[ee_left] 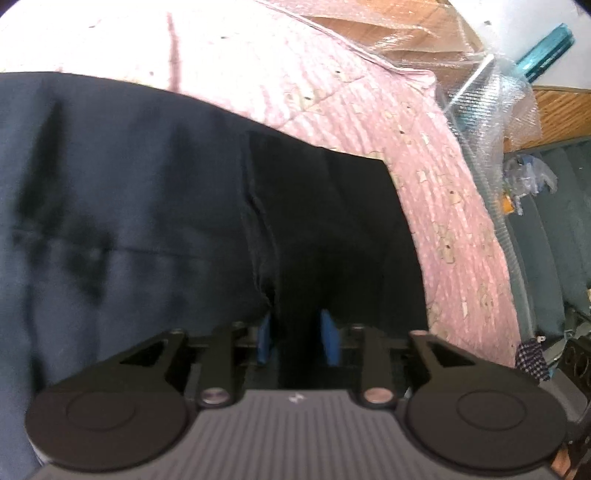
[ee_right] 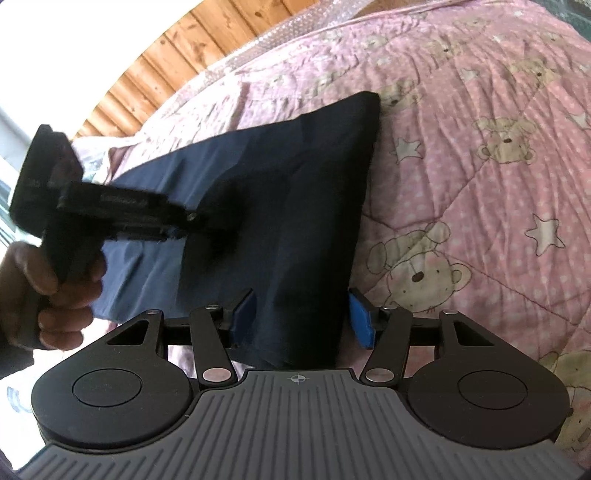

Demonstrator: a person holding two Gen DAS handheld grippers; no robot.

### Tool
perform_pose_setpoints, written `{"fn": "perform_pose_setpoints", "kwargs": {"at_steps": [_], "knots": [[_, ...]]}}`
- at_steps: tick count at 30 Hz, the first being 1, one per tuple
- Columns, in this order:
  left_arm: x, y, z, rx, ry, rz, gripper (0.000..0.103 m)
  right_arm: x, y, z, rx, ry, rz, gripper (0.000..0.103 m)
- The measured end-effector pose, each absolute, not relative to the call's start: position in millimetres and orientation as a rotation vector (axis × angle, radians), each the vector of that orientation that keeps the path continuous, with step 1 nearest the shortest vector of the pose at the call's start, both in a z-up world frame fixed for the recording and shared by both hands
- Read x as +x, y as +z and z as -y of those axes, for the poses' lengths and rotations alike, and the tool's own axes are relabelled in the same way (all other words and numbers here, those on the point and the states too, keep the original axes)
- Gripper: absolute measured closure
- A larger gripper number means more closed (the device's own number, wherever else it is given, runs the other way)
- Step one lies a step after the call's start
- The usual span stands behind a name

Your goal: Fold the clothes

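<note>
A dark navy garment (ee_left: 129, 206) lies spread on a pink teddy-bear quilt (ee_left: 424, 177); it also shows in the right wrist view (ee_right: 295, 206). My left gripper (ee_left: 298, 338) has its blue pads on either side of a dark fold of the cloth, apparently shut on it. It also appears from the side in the right wrist view (ee_right: 173, 230), held by a hand, its tips at the cloth. My right gripper (ee_right: 301, 321) is open, its blue pads (ee_right: 360, 319) standing wide on either side of the garment's near end.
The quilt (ee_right: 480, 147) covers a bed. Clear bubble wrap (ee_left: 491, 92) and a wooden board (ee_left: 406, 33) lie past the quilt's edge. A wooden plank wall (ee_right: 184, 44) stands at the back. Clutter sits on the floor at right (ee_left: 532, 177).
</note>
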State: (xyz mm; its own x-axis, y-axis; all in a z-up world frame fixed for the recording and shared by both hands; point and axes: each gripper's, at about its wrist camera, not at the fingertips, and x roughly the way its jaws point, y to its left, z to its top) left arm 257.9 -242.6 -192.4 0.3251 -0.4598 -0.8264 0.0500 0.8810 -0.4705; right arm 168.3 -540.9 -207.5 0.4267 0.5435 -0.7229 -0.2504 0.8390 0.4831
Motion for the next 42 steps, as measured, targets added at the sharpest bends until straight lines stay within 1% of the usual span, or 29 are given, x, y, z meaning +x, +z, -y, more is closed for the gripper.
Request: {"fn": "perform_pose_setpoints", "kwargs": {"at_steps": [1, 2, 3, 4, 5, 6, 7, 8, 10, 14, 15, 16, 17, 18, 19, 20, 21, 22, 23, 24, 26, 28, 31, 33, 35, 36, 38, 40, 42], "knots": [[254.1, -186.5, 237.2, -0.395, -0.331, -1.197, 0.041, 167.7, -207.9, 541.2, 0.323, 0.505, -1.015, 0.048], [251.4, -179.0, 232.7, -0.389, -0.313, -1.187, 0.036, 167.1, -208.4, 541.4, 0.322, 0.503, -1.014, 0.049], [250.3, -169.9, 230.5, -0.368, -0.293, -1.174, 0.035, 166.3, -208.0, 540.6, 0.312, 0.501, -1.013, 0.052], [249.6, -160.4, 229.0, -0.342, -0.274, -1.16, 0.035, 165.2, -206.4, 538.2, 0.288, 0.498, -1.01, 0.07], [251.7, -150.1, 233.6, -0.311, -0.273, -1.145, 0.032, 164.1, -204.3, 535.4, 0.259, 0.493, -1.006, 0.082], [255.1, -139.4, 241.3, -0.277, -0.283, -1.13, 0.029, 162.2, -200.8, 531.7, 0.216, 0.482, -0.996, 0.09], [258.8, -129.8, 251.5, -0.243, -0.31, -1.12, 0.02, 159.5, -195.7, 527.0, 0.162, 0.473, -0.977, 0.093], [264.8, -123.6, 267.8, -0.213, -0.352, -1.122, 0.013, 156.2, -189.9, 520.8, 0.1, 0.473, -0.954, 0.095], [280.2, -121.2, 311.9, -0.171, -0.468, -1.154, 0.012, 148.6, -178.4, 506.1, -0.03, 0.476, -0.905, 0.096], [303.5, -143.5, 380.4, -0.058, -0.604, -1.249, 0.013, 135.3, -160.7, 475.4, -0.212, 0.506, -0.83, 0.097], [306.0, -151.6, 389.6, -0.017, -0.618, -1.277, 0.015, 133.4, -158.3, 469.7, -0.231, 0.51, -0.817, 0.097], [307.4, -160.0, 395.9, 0.024, -0.623, -1.305, 0.037, 131.6, -156.4, 464.6, -0.242, 0.514, -0.804, 0.097], [308.4, -166.2, 398.4, 0.06, -0.622, -1.33, 0.081, 130.4, -154.8, 460.4, -0.245, 0.515, -0.794, 0.097], [308.7, -167.2, 392.1, 0.064, -0.619, -1.332, 0.097, 130.4, -154.4, 458.0, -0.234, 0.506, -0.79, 0.097], [308.9, -166.2, 382.4, 0.054, -0.617, -1.325, 0.098, 130.7, -154.6, 456.4, -0.221, 0.489, -0.787, 0.094], [309.2, -160.7, 367.2, 0.004, -0.614, -1.308, 0.098, 130.4, -154.3, 456.8, -0.196, 0.478, -0.782, 0.089], [309.5, -152.8, 349.4, -0.065, -0.61, -1.285, 0.098, 129.3, -153.0, 460.0, -0.152, 0.475, -0.775, 0.078], [308.5, -143.0, 328.6, -0.143, -0.61, -1.257, 0.098, 128.2, -151.7, 463.2, -0.109, 0.473, -0.767, 0.059], [305.4, -133.9, 302.9, -0.223, -0.601, -1.231, 0.098, 126.8, -149.8, 466.6, -0.061, 0.473, -0.759, 0.051], [301.5, -125.5, 275.3, -0.302, -0.588, -1.204, 0.098, 124.5, -145.9, 470.9, -0.003, 0.478, -0.748, 0.046], [291.9, -112.9, 217.3, -0.439, -0.544, -1.155, 0.098, 121.5, -137.7, 475.5, 0.093, 0.49, -0.735, 0.046], [278.3, -113.4, 154.1, -0.533, -0.471, -1.129, 0.098, 124.4, -134.7, 469.8, 0.158, 0.507, -0.749, 0.042], [261.8, -145.2, 86.1, -0.633, -0.374, -1.161, 0.098, 130.1, -132.7, 457.9, 0.245, 0.533, -0.781, 0.042], [257.8, -160.0, 75.1, -0.643, -0.371, -1.172, 0.098, 138.5, -143.3, 436.9, 0.239, 0.556, -0.831, 0.043], [254.6, -172.9, 67.3, -0.65, -0.375, -1.18, 0.098, 140.8, -155.8, 414.2, 0.223, 0.574, -0.879, 0.051], [253.0, -179.4, 63.5, -0.654, -0.377, -1.183, 0.098, 139.0, -160.8, 402.0, 0.206, 0.576, -0.9, 0.053], [248.4, -186.8, 56.9, -0.655, -0.391, -1.187, 0.097, 135.7, -170.7, 378.7, 0.146, 0.569, -0.932, 0.064], [241.5, -187.8, 52.5, -0.634, -0.401, -1.192, 0.097, 135.8, -179.2, 360.5, 0.065, 0.554, -0.96, 0.066], [236.9, -194.5, 49.8, -0.628, -0.402, -1.201, 0.096, 132.8, -183.8, 352.8, 0.007, 0.532, -0.984, 0.071]]}}
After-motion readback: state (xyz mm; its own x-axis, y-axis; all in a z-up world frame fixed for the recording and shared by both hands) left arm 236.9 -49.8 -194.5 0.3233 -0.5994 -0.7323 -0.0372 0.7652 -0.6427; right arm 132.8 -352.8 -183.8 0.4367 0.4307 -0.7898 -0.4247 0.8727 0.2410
